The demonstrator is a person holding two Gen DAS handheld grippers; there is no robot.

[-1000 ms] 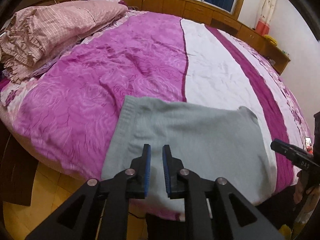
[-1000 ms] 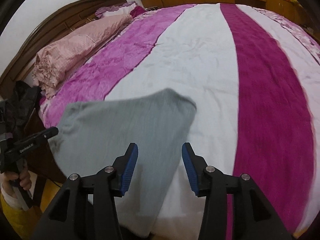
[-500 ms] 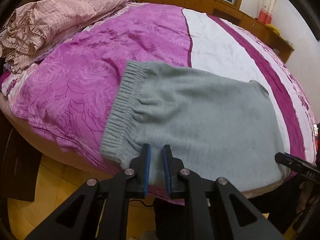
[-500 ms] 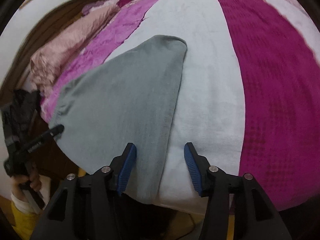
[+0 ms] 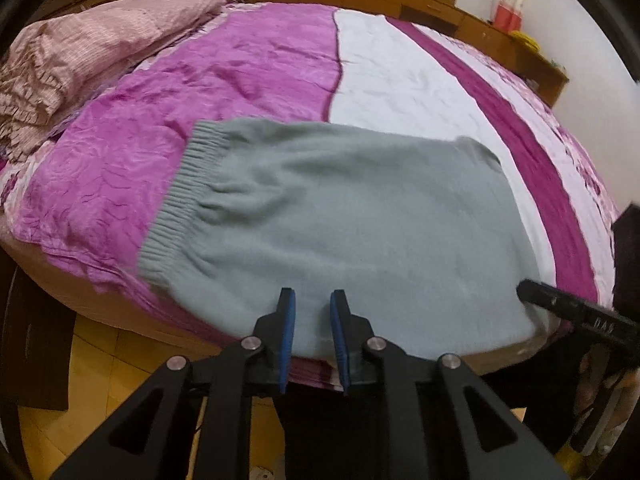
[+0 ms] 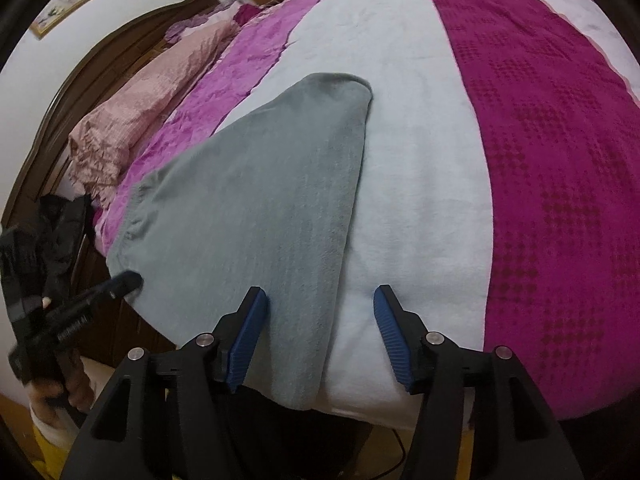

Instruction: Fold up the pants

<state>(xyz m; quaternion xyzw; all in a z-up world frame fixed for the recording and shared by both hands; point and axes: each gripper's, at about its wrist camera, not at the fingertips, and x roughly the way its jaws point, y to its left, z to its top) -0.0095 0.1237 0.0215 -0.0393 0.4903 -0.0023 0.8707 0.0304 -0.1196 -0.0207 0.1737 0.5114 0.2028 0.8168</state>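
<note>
Grey knit pants [image 5: 348, 216] lie folded flat at the near edge of the bed [image 5: 248, 64], across its pink and white bedspread stripes. I read my left gripper [image 5: 312, 320] parted narrowly, gripping nothing; my right gripper [image 6: 320, 320] spread wide over the cloth's edge.

Bare bedspread [image 6: 420, 168] beyond the pants [image 5: 360, 220]; bunched quilt [image 5: 80, 52] blocks far-left.

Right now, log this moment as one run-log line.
pants: folded, flat on bed | left gripper: narrowly open, empty, near hem | right gripper: open, empty | phase: fold laid
</note>
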